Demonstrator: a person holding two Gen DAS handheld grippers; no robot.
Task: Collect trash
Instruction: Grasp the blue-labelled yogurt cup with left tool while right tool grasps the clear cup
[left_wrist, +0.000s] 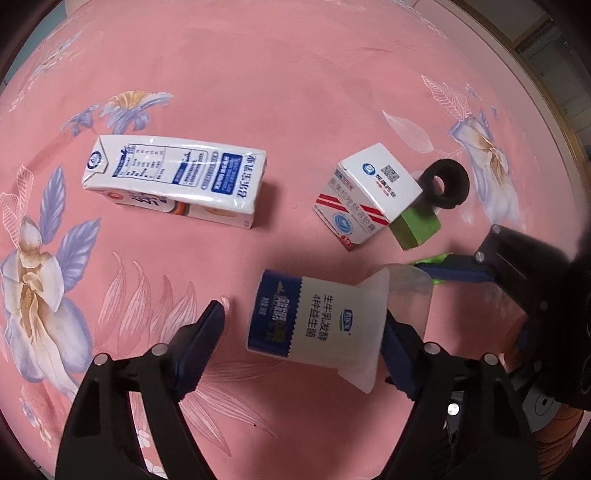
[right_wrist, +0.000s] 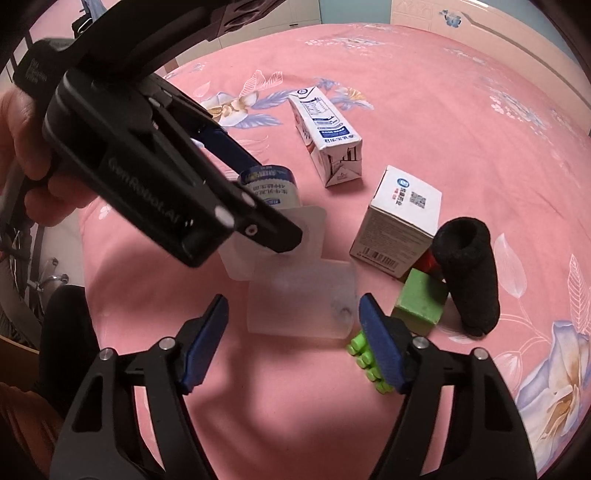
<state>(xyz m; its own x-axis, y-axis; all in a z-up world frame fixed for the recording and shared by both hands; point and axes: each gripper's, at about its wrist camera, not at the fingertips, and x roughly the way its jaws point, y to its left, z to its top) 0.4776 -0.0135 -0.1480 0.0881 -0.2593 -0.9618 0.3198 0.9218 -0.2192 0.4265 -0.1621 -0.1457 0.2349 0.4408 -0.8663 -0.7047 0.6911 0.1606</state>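
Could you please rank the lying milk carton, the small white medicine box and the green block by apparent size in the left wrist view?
1. White and blue milk carton, lying flat: clearly largest.
2. Small white cardboard medicine box.
3. Green block: smallest, though the box partly hides it.

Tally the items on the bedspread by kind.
Cartons/boxes: 2, milk carton, small box
Yogurt cups: 1
Clear lids: 1
Green blocks: 1
Green studded toys: 1
Black foam tubes: 1
Total: 7

Bare sheet (left_wrist: 295, 74) beyond milk carton (left_wrist: 173, 177)
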